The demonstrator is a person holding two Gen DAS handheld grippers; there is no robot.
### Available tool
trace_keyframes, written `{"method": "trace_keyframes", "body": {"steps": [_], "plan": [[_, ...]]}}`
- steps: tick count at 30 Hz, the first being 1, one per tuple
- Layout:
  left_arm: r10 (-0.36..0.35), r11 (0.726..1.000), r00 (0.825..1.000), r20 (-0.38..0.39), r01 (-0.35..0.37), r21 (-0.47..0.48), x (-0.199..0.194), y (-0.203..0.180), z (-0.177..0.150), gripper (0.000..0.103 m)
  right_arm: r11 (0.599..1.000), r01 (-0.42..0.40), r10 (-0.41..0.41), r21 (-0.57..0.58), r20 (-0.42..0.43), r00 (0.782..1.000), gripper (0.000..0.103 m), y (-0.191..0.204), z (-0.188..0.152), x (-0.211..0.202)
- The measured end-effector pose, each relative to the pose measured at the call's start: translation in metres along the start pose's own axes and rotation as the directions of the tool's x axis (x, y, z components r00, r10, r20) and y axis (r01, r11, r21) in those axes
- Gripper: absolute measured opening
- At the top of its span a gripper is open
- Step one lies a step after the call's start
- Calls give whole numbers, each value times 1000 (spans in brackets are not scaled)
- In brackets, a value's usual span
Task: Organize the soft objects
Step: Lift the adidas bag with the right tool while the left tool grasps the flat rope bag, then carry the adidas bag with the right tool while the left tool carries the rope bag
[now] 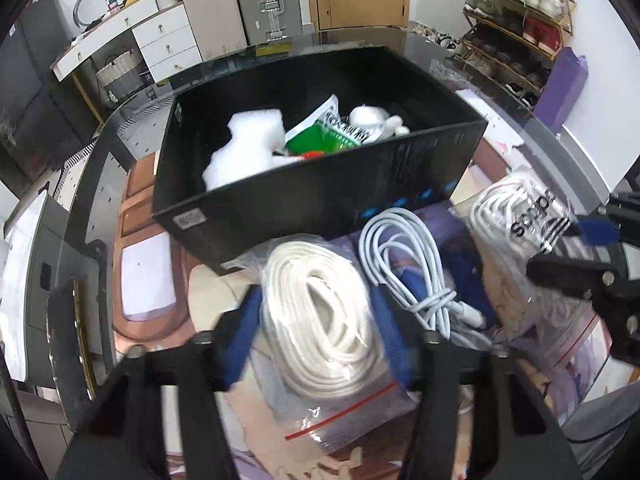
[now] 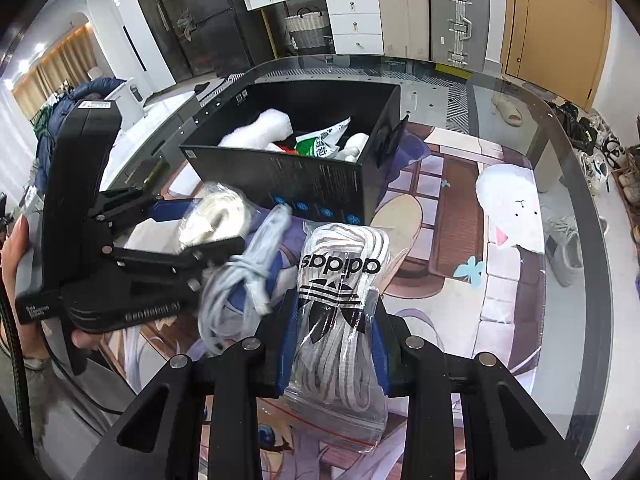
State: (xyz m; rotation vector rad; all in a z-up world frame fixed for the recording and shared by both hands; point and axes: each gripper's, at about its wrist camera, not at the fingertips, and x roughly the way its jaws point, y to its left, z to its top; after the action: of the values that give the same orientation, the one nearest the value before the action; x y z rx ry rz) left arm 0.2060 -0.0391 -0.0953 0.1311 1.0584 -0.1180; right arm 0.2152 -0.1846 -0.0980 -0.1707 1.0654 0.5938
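1. The left claw [image 1: 316, 320] has its blue-padded fingers set on either side of a bagged coil of white cord [image 1: 320, 312]; the pads sit against the bag's sides, so it appears to be gripping it, though blur on the left pad makes the contact hard to confirm.
2. The right claw [image 2: 334, 344] is closed around a clear zip bag of white laces [image 2: 340, 312] printed with an adidas logo, the bag pinched between both blue pads.
3. Both bags lie just in front of the black box [image 1: 320, 184] on the desk [image 2: 520, 92], with a loose white cable [image 1: 412, 264] between them.
4. The cord coil's long axis runs away from the left claw toward the box, its red zip strip at the near end. The lace bag likewise runs lengthwise from the right claw toward the box, zip end nearest the camera, logo end farthest.
5. The box already holds white foam [image 1: 240, 148], a green and white packet [image 1: 324, 136] and a small white plush [image 1: 372, 120].
6. The right wrist view shows the left claw from the side, with the person's hand [image 2: 16, 256] on its body, and a printed mat [image 2: 500, 248] covering the desk; the left wrist view shows only the right claw's finger tips at its right edge, plus a shoe rack [image 1: 516, 20] beyond the desk.
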Motion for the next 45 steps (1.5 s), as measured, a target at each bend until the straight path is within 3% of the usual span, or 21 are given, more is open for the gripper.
{"method": "trace_keyframes", "body": {"steps": [3,14,17,21,25,32,35,36,38,45], "plan": [[-32,999,999,1,32,14,-10,5,-6,37,1000,8,-8,-18,-4,1000,32,3,-1,0],[-102,994,992,67,100,38,-57,27,-29,36,998,2,-2,-58,4,1000,32,18,-1,-5],[-121,992,990,66,119,40,-57,31,-35,36,995,33,-33,-89,0,999,32,23,-2,-5],[-105,994,993,55,103,45,-55,36,-40,36,985,100,-105,-141,-27,994,32,25,-8,5],[-96,995,994,44,94,40,-51,32,-40,36,986,100,-109,-135,-60,992,32,21,-13,15],[-100,993,994,44,97,64,-51,17,-40,36,980,125,-137,-152,-69,988,48,21,-16,24],[-99,993,994,41,96,64,-51,17,-40,36,980,131,-144,-152,-78,986,49,20,-17,30],[-98,993,994,42,95,63,-51,17,-40,36,982,122,-134,-144,-83,987,48,19,-17,29],[-98,994,994,48,95,60,-54,19,-39,36,986,105,-117,-129,-84,990,36,18,-15,25],[-97,995,990,101,93,44,-71,24,-34,36,988,88,-84,-131,33,996,32,31,-6,-23]]}}
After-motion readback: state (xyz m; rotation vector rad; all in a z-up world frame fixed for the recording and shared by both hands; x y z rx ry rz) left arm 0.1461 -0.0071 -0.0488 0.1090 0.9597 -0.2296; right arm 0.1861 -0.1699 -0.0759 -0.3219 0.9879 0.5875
